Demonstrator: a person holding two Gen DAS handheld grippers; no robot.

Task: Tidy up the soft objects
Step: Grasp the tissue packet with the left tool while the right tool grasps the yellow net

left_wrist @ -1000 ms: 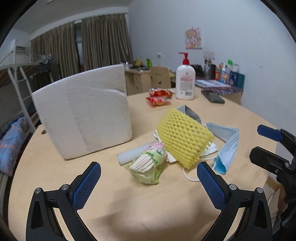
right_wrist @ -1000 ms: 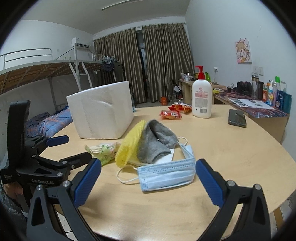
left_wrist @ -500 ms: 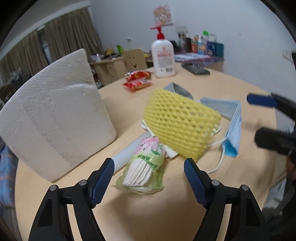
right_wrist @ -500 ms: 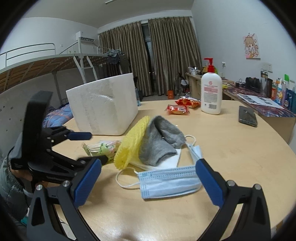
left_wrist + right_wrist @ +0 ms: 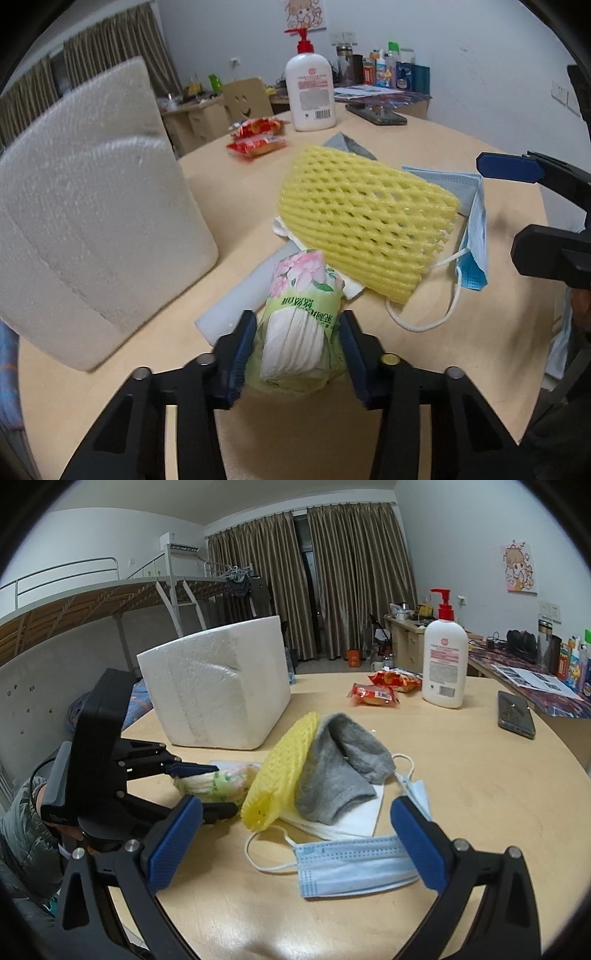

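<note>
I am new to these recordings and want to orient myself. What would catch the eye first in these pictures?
The bright yellow foam net in the middle of the round table stands out most, leaning on a grey sock. Just before it, the left tool has just been closing on a green floral tissue pack. To the left stands a big white foam box.

Two low, close, crossing tabletop [image 5: 155,373] views

Round wooden table [image 5: 461,812]: 1 foam box [image 5: 218,698], 1 lotion bottle [image 5: 445,664], 2 snack packets [image 5: 375,695], 1 phone [image 5: 515,713], 1 blue face mask [image 5: 351,867], 1 tissue pack [image 5: 299,328].
</note>
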